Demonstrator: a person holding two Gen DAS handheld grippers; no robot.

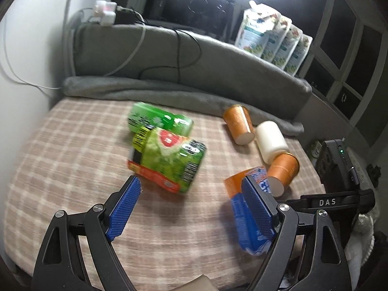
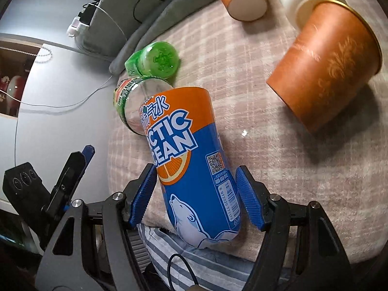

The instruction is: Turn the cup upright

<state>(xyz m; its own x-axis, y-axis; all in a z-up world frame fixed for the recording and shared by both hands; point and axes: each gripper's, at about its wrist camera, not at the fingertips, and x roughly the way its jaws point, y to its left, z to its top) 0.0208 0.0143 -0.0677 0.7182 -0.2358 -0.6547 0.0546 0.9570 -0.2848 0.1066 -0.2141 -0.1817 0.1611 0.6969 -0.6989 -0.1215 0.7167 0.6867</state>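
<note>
A blue and orange Arctic Ocean cup [image 2: 194,160] lies on its side on the checked blanket [image 2: 291,169], near the front edge. My right gripper [image 2: 195,171] is shut on it, one blue pad against each side of its lower half. In the left wrist view the same cup [image 1: 242,220] shows partly behind my left gripper's right finger. My left gripper [image 1: 191,181] hovers open over the blanket with nothing between its pads, just in front of a green labelled cup [image 1: 167,160] that lies on its side.
More cups lie tipped over: a green one [image 1: 160,120], two copper ones [image 1: 238,126] [image 1: 282,172] and a white one [image 1: 270,143]. A grey folded blanket [image 1: 169,89] and cables run along the back. Pouches [image 1: 271,38] stand on the ledge.
</note>
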